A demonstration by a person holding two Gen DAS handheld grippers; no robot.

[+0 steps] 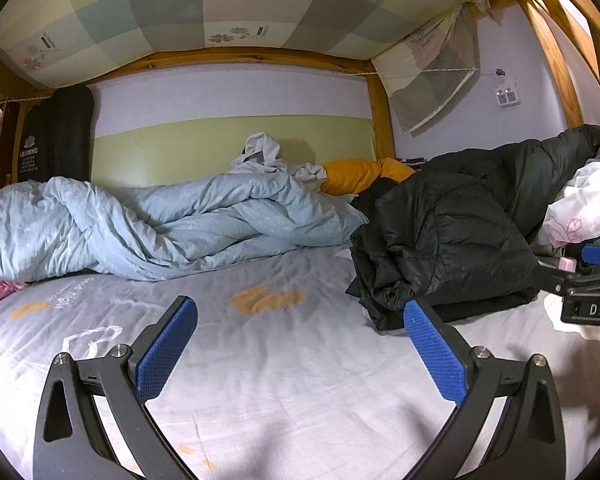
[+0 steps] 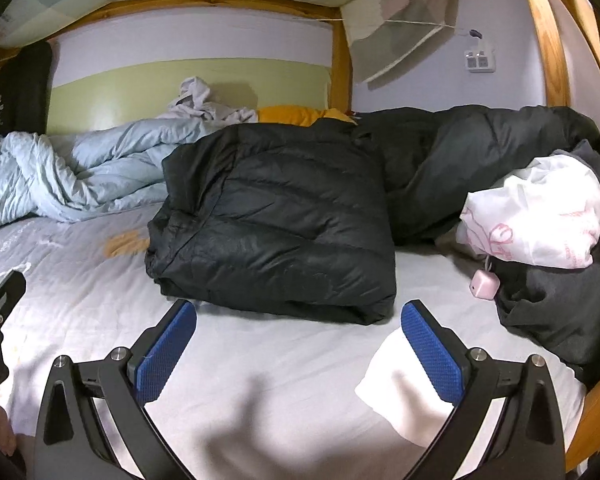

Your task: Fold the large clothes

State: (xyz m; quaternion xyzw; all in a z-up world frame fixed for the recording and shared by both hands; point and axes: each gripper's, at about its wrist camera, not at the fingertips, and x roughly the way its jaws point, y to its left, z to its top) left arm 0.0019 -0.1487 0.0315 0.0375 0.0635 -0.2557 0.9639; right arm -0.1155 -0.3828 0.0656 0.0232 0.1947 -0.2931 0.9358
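A black puffer jacket (image 2: 276, 232) lies folded into a thick bundle on the pale bed sheet (image 2: 260, 360), just beyond my right gripper (image 2: 300, 312). That gripper is open, with nothing between its blue pads. In the left wrist view the same jacket (image 1: 444, 248) sits ahead and to the right of my left gripper (image 1: 300, 312), which is also open and empty above the sheet (image 1: 284, 380). More black padded fabric (image 2: 480, 152) stretches behind the bundle toward the right wall. The right gripper's body (image 1: 592, 292) shows at the left view's right edge.
A crumpled light blue duvet (image 1: 148, 224) lies along the far left. A yellow pillow (image 1: 360, 176) and grey garment (image 1: 264, 156) sit by the headboard. On the right are a white plastic bag (image 2: 540, 216), a pink charger (image 2: 485, 285), dark grey cloth (image 2: 560, 312) and the wooden bed frame (image 2: 556, 40).
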